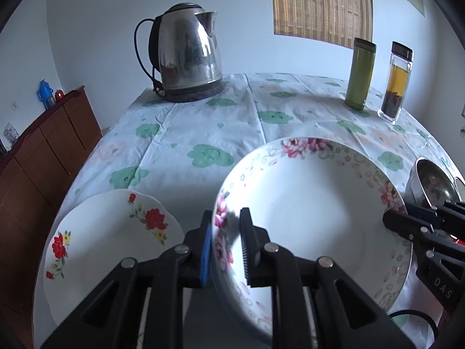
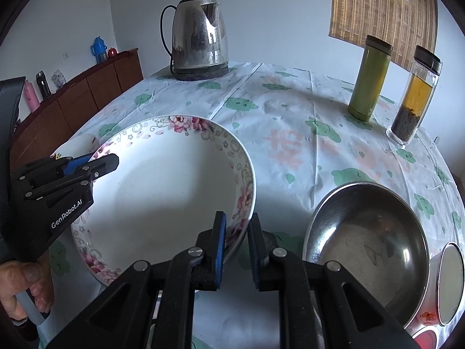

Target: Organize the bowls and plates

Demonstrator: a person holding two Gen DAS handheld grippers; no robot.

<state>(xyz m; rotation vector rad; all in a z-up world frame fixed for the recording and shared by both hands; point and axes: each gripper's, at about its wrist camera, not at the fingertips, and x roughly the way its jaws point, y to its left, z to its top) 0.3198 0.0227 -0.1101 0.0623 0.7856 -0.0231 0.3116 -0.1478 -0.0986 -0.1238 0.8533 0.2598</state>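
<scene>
A deep white plate with pink flowers on its rim (image 1: 308,203) (image 2: 162,186) is held between both grippers, lifted above the table. My left gripper (image 1: 225,232) is shut on its left rim, and shows in the right wrist view (image 2: 96,164). My right gripper (image 2: 237,232) is shut on its right rim, and shows in the left wrist view (image 1: 395,221). A white plate with red flowers (image 1: 110,241) lies on the table to the left, partly hidden in the right wrist view (image 2: 78,144). A steel bowl (image 2: 369,241) (image 1: 430,183) sits to the right.
A steel kettle (image 1: 186,52) stands at the table's far left. A green flask (image 1: 359,75) and a glass tea bottle (image 1: 396,81) stand at the far right. A small cup (image 2: 449,282) is beside the steel bowl. A brown cabinet (image 1: 37,160) lines the left wall.
</scene>
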